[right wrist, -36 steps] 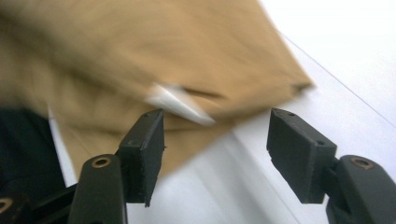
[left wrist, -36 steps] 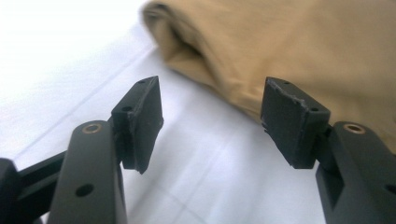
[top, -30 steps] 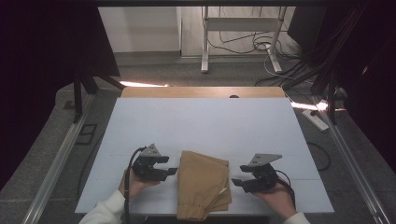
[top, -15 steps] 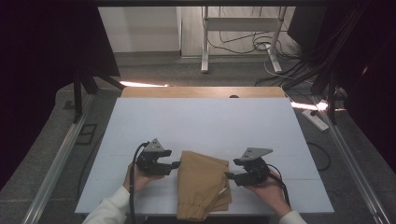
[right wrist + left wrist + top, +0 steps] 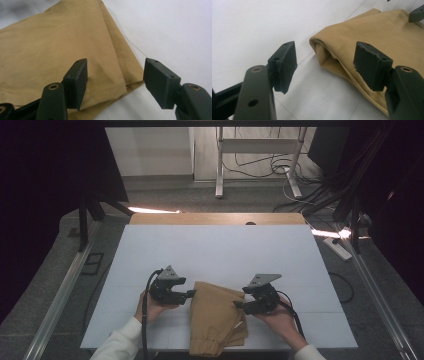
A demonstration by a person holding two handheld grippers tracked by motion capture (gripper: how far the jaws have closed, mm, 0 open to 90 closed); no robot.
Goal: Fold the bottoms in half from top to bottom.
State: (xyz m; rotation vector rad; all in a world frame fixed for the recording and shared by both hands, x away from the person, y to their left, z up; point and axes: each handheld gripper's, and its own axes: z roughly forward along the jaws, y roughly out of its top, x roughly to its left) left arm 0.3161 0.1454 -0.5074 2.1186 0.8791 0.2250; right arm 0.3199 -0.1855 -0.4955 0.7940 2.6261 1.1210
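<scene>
High view: folded tan cloth (image 5: pixel 217 317) lying at the near edge of the white counter (image 5: pixel 220 250), between two hand-held claws. Left claw (image 5: pixel 192 293) spread apart, tips at the cloth's left fold, nothing clamped. Right claw (image 5: pixel 239 306) spread apart over the cloth's right edge, not pressing it.

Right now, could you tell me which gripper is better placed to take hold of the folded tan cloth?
Probably the right gripper: its open jaws already straddle the tan cloth's edge, while the left gripper frames mostly bare table.
</scene>
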